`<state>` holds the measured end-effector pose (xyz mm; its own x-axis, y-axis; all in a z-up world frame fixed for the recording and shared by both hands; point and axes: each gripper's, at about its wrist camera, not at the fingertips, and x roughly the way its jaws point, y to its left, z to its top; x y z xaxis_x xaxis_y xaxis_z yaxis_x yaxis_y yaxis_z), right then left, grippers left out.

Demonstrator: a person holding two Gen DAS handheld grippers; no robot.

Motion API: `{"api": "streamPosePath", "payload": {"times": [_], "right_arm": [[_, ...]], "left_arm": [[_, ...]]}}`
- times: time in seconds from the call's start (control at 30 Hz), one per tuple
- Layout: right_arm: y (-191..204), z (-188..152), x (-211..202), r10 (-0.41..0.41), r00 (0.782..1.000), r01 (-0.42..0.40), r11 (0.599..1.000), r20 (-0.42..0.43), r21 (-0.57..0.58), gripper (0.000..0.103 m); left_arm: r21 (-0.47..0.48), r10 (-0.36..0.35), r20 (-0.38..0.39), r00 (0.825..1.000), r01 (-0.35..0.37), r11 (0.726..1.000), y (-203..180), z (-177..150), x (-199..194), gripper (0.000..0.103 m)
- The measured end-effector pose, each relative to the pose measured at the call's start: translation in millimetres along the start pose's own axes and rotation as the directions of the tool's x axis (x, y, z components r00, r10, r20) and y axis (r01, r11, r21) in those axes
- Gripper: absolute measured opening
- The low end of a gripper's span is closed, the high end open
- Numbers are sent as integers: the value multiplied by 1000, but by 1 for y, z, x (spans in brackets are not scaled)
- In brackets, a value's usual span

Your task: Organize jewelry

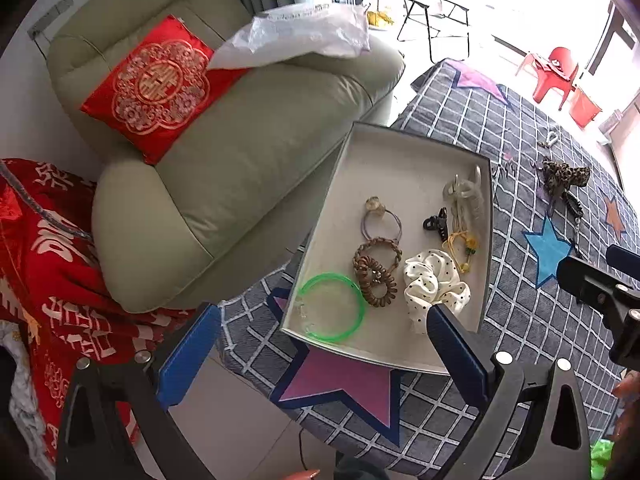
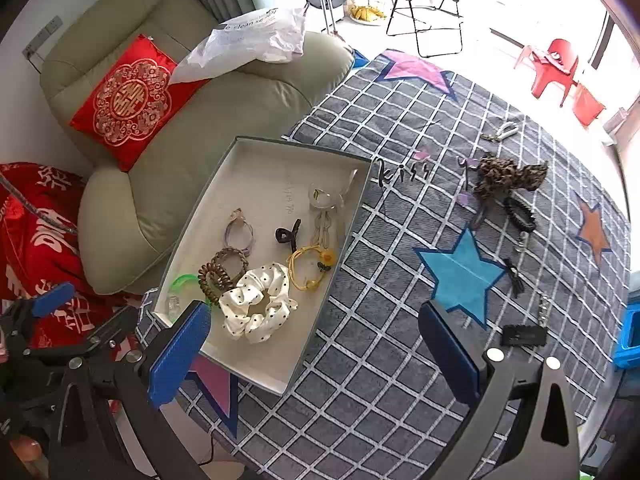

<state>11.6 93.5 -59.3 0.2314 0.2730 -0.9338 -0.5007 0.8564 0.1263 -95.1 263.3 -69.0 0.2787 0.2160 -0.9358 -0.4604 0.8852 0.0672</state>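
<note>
A shallow grey box (image 1: 352,152) (image 2: 224,184) sits on the checked cloth. It holds a green ring (image 1: 333,306), brown coil ties (image 1: 376,276) (image 2: 216,276), a white dotted scrunchie (image 1: 434,282) (image 2: 260,304), a black claw clip (image 1: 436,222) (image 2: 288,234), a yellow cord (image 2: 310,268) and pale clips (image 1: 464,192). A leopard scrunchie (image 2: 508,176) (image 1: 564,174), black bracelet (image 2: 520,210) and other small pieces lie loose on the cloth. My left gripper (image 1: 324,340) is open above the box's near edge. My right gripper (image 2: 316,328) is open and empty beside the box.
A green armchair (image 1: 224,152) with a red cushion (image 1: 156,84) and plastic bag (image 1: 296,36) stands behind the box. A red blanket (image 1: 52,256) lies at left. The cloth (image 2: 400,360) has star patches. A blue bin (image 2: 628,332) is at right. The right gripper shows in the left wrist view (image 1: 600,292).
</note>
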Motion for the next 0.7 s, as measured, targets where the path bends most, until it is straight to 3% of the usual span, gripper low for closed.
{"api": "streamPosePath", "payload": {"times": [0.2, 0.7], "right_arm": [[8, -2, -20, -19, 999, 18, 1000, 46, 5, 103], [6, -3, -28, -37, 998, 37, 999, 44, -1, 103]], "left_arm": [[-5, 4, 14, 1000, -4, 1000, 2, -5, -15, 103], [-8, -5, 18, 1000, 6, 1000, 2, -11, -26, 103]]}}
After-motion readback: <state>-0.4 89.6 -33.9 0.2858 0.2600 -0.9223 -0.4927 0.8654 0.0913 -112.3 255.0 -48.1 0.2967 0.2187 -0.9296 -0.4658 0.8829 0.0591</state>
